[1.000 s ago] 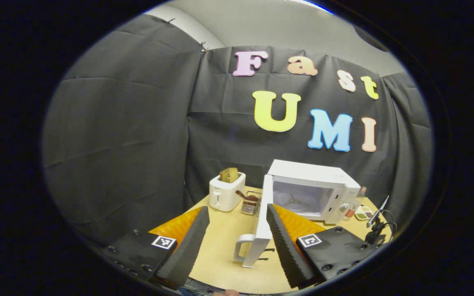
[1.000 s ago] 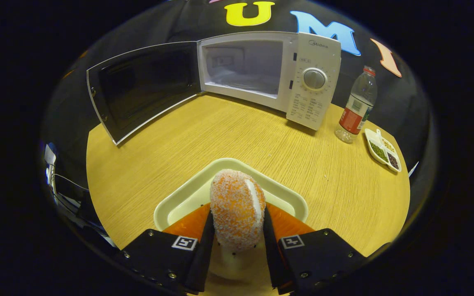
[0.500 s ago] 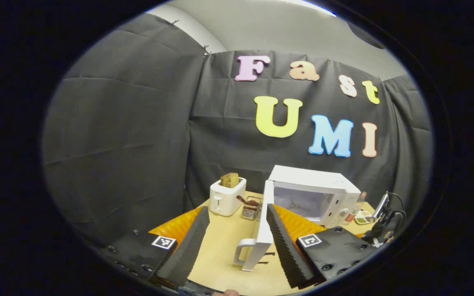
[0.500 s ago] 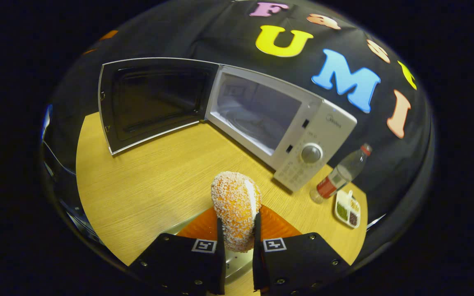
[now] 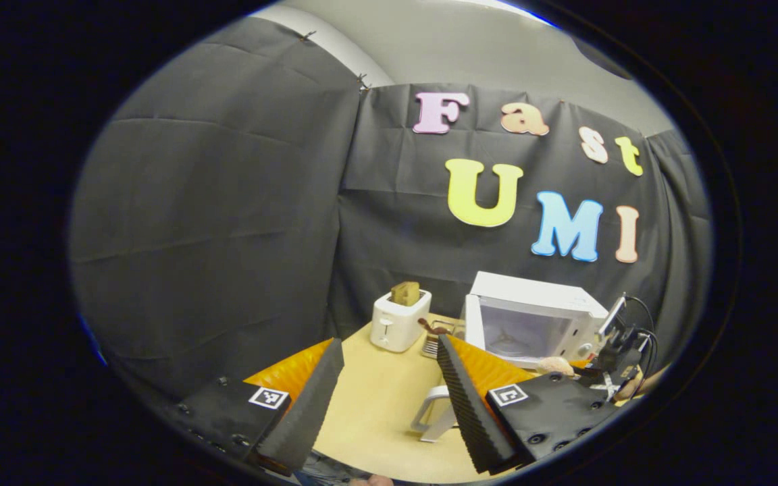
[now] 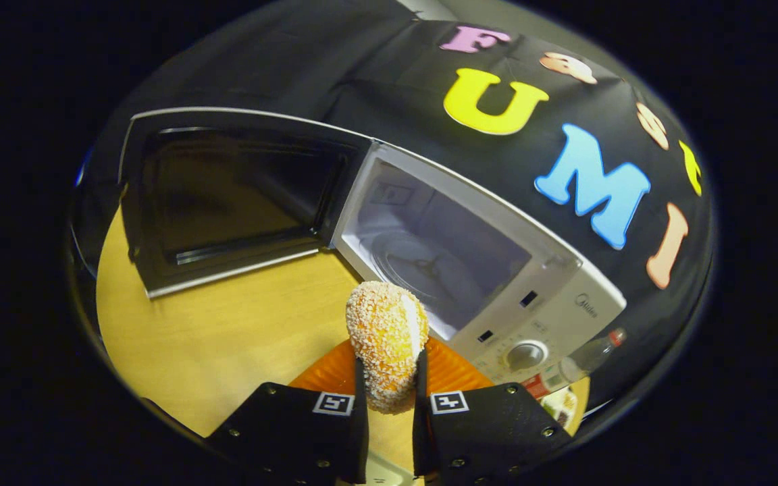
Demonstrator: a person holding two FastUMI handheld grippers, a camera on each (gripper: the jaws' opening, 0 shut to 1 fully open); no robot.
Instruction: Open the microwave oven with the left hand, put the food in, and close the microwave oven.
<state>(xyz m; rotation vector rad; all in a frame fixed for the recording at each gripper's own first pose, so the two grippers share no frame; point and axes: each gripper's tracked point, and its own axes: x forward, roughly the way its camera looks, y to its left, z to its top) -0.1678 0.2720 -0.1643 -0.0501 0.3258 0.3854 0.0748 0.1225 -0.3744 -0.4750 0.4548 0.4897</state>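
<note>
Right tool (image 6: 389, 398) at the bottom middle of the right gripper view, squeezed tight on the food (image 6: 386, 351), a round crumbly orange bun held up in the air. Just past it, in the middle, the microwave oven (image 6: 470, 270) with its door (image 6: 220, 202) swung wide at upper left. Yellow tabletop (image 6: 213, 337) below. In the left gripper view, left tool (image 5: 389, 405) wide apart at the bottom, holding nothing; toaster (image 5: 399, 320) near the middle

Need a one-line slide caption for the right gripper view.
Right hand-held gripper holds a crumb-coated bun in front of the open microwave oven, door swung wide.
</note>
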